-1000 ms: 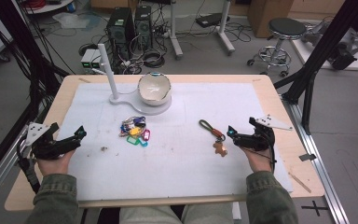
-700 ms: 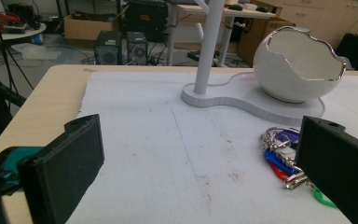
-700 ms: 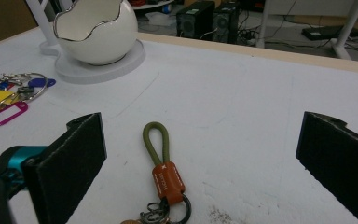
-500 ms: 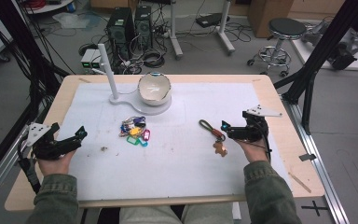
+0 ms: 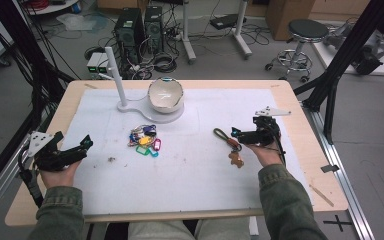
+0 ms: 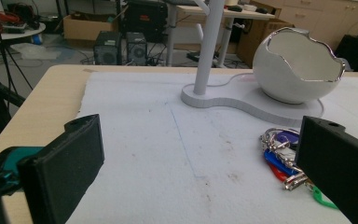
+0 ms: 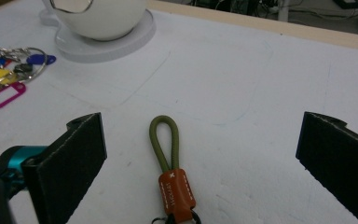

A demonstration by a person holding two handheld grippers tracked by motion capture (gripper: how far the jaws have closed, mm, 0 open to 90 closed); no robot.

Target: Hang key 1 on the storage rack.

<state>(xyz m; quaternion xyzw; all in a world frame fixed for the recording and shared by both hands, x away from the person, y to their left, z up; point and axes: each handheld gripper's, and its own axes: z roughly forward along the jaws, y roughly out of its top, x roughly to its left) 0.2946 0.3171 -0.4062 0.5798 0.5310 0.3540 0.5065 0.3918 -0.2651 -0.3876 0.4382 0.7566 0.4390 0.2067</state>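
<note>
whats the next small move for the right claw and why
Probably lower the right claw and close it on the olive cord loop. Its jaws stand wide open on either side of the loop, which lies flat on the white mat, untouched, with its brown leather tab nearest the camera.

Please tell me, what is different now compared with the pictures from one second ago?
The right gripper moved left, toward the table's middle, and now sits open over the olive loop keychain, not gripping it. The left gripper, key bunch and white bowl stayed put.
</note>
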